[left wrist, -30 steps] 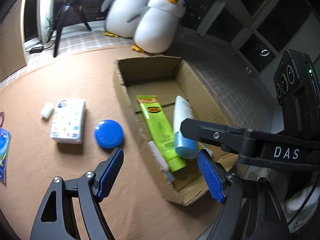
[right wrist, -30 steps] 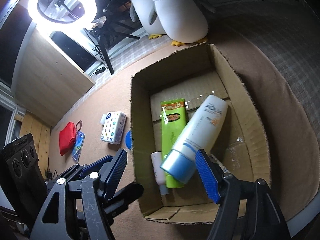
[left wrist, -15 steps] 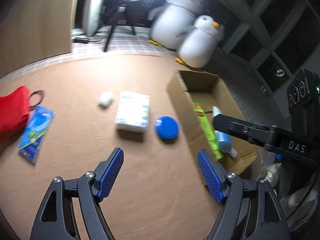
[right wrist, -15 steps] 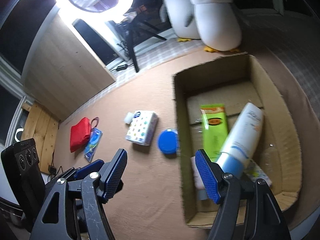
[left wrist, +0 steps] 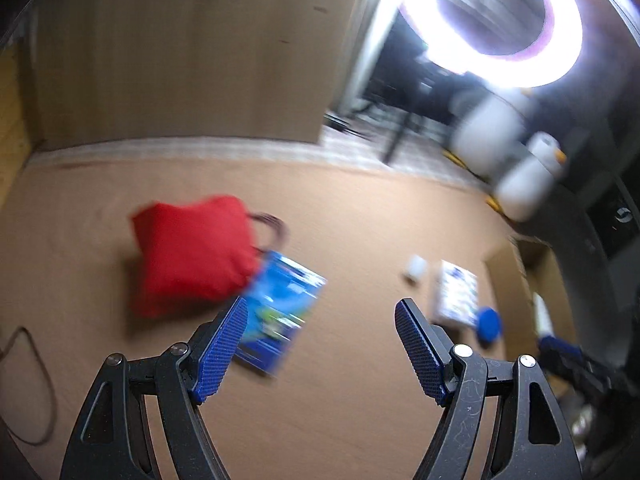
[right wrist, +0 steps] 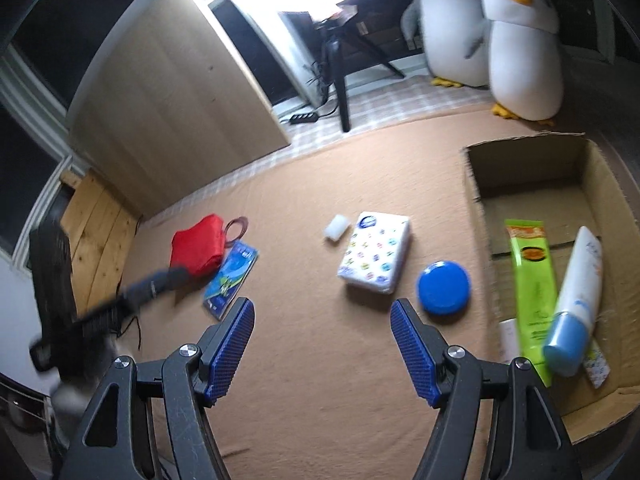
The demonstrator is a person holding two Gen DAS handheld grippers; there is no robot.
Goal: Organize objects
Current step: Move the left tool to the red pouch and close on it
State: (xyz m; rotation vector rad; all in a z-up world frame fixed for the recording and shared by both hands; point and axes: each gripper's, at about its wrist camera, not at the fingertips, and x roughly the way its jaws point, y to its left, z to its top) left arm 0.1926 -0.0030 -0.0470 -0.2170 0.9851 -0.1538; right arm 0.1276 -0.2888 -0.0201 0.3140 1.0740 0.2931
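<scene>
Two tubes lie in one cardboard box (right wrist: pixel 532 176); the blue packet (left wrist: pixel 280 312) sits just beyond the empty, released left tongs (left wrist: pixel 320 350); right tongs (right wrist: pixel 322 346) likewise released.

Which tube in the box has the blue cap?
The white tube, rightmost in the cardboard box; the green tube beside it is flat, with no blue cap.

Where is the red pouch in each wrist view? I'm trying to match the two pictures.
Left wrist: red pouch left of centre, blurred, just above the left jaw.
Right wrist: red pouch at mid-left, farther off.
Shared landmark: the blue packet lies against its near-right corner in both.
</scene>
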